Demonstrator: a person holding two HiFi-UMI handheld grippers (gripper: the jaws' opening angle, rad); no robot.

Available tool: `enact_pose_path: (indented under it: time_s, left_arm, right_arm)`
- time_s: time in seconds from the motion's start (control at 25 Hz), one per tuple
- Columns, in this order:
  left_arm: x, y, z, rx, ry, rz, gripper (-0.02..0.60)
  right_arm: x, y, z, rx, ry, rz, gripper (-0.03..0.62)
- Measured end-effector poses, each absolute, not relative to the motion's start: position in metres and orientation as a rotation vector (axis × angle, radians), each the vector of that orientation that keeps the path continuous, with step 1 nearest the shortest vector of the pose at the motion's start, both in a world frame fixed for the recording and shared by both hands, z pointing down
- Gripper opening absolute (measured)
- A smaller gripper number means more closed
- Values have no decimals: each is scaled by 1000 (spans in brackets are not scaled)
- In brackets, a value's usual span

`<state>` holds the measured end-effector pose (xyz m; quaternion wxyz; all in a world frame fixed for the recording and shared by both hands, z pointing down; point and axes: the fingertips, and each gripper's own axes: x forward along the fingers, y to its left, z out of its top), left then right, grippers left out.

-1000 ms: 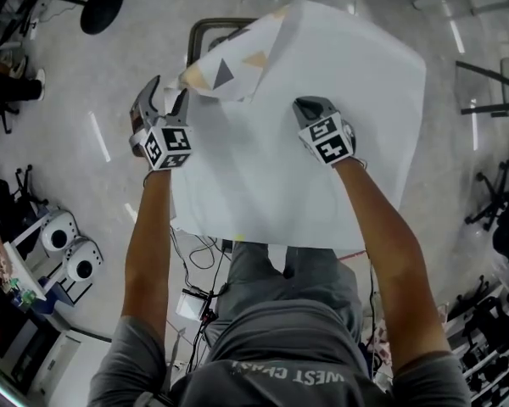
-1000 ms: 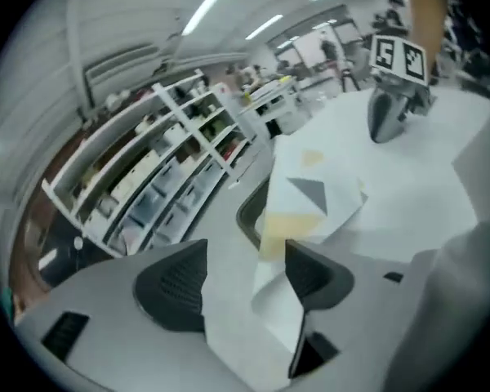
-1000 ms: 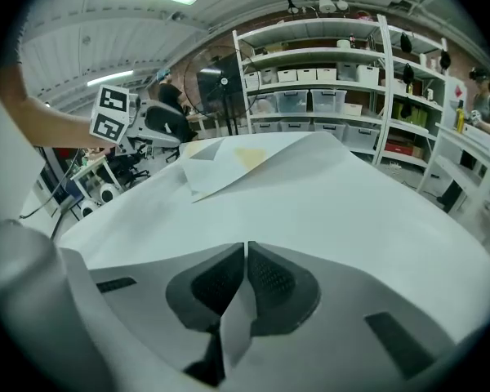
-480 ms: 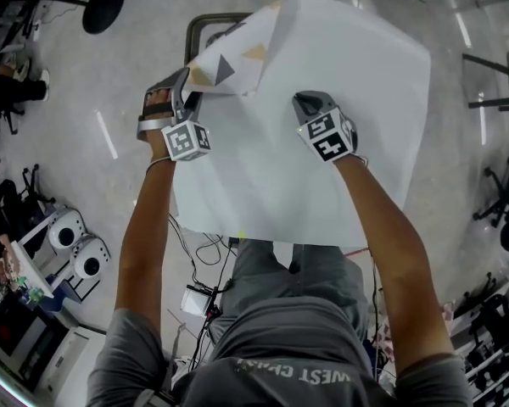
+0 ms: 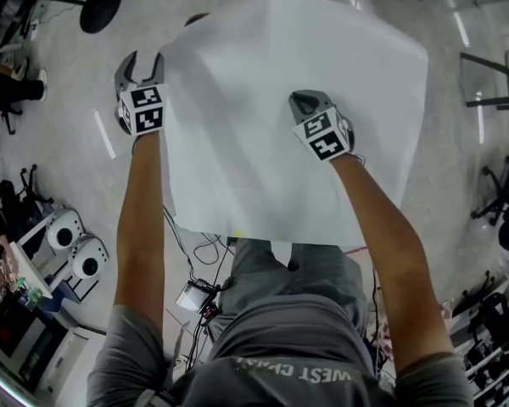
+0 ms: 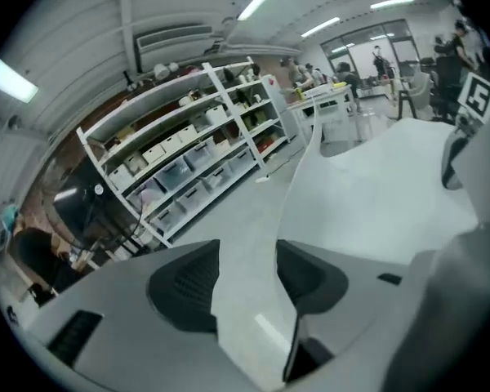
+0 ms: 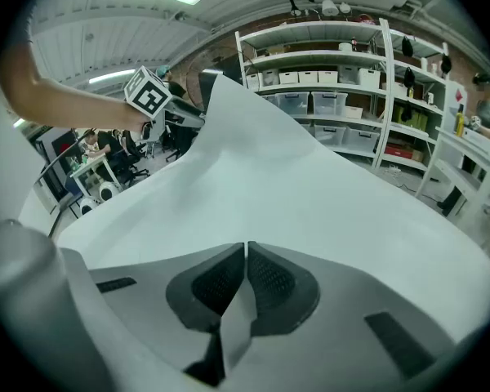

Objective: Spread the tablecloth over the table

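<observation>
1. The tablecloth [image 5: 305, 58] lies plain white side up in front of the person. It covers the worktop beneath it and hangs past the near edge.
2. The cloth rises in a soft hump, with creases running from the far corner toward the right hand.
3. The right tool [image 5: 299, 100] sits on the middle of the cloth, pointing away and down.
4. In the right gripper view, the right tool [image 7: 246, 256] has its jaws pressed together on a raised fold of the tablecloth [image 7: 269, 170]. A strip of fabric passes back between the pads.
5. The left tool [image 5: 141, 59] is at the cloth's left edge, over the grey floor [image 5: 68, 159], and its marker cube [image 5: 144, 108] faces up.
6. In the left gripper view, the left tool [image 6: 247, 280] has its jaws spread, and they have just been closing.
7. Bare floor shows in the gap between those jaws. The edge of the tablecloth [image 6: 384, 186] runs just beside the inner face of the jaw on the cloth's side, and the pads do not press on it.
8. Storage shelves [image 6: 188, 162] with boxes stand behind the scene and show in both gripper views.
9. Loose cables [image 5: 199, 248] lie on the floor near the person's legs.
</observation>
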<state>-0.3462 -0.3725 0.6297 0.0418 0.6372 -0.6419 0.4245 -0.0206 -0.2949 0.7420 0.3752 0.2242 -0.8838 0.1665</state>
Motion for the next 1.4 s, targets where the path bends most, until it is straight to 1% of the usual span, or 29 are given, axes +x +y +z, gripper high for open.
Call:
enact_pose_path:
  time_s: [0.16,0.32,0.4,0.48,0.6,0.68,0.84,1.16,1.4]
  left_arm:
    - [-376,-359,644,1768,-1997,1147,218]
    - [-376,-332,662,1747,-1954,1184,218]
    - [-347,-324,661,1867,-1919,1228,218]
    - [-298,-315,659,2068,-1810,1228,216]
    - [-227,-294,675,2270,-1567,1065,216]
    - [-201,-280,693,2274,-1468,993,216]
    - [-175,-254,726,2203,-1373,964,216]
    - [-173,-227,730,2178,-1434,913,212]
    - [-180,-218,730,2171,-1409,918,210]
  right_arm:
    - [-16,-295,742,579,-2261,424,21]
    - [-15,-294,743,575,-2257,426,21]
    - [-12,-294,742,578,-2259,418,21]
    - [-12,-294,737,585,-2258,408,21]
    - [-18,-293,734,592,-2262,388,21]
    - [-22,-295,735,597,-2267,375,21]
    - [-16,-296,738,606,-2267,346,18]
    - [-17,-283,739,626,-2261,275,9]
    - [-22,-278,739,639,-2249,340,9]
